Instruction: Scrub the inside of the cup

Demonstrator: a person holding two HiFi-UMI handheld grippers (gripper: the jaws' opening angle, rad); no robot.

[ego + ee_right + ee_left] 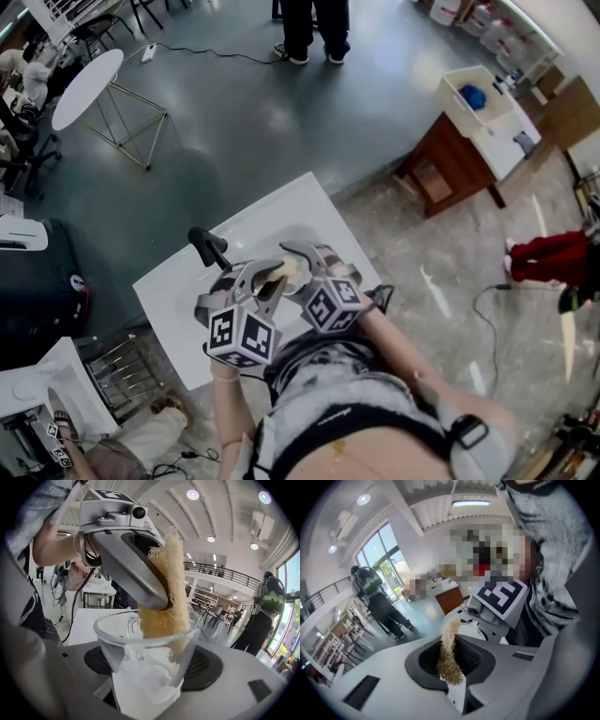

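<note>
White counter [309,202] below, right claw [152,665] clamped wide on glass cup [117,634], left claw [451,665] pinching loofah scrubber [171,597] dipped inside it

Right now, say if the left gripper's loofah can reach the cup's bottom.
Probably yes: the loofah in the left gripper dips into the open cup, nothing beneath it; the right gripper holds that cup.

Both forearms [223,405] reach forward from the torso, with the two grippers side by side, tilted downward, tips close together. The left gripper [267,283] has its fingers pinched nearly together on a loofah [450,660]. The right gripper [300,262] has its fingers spread wide, clamped on the sides of a cup [147,660].
</note>
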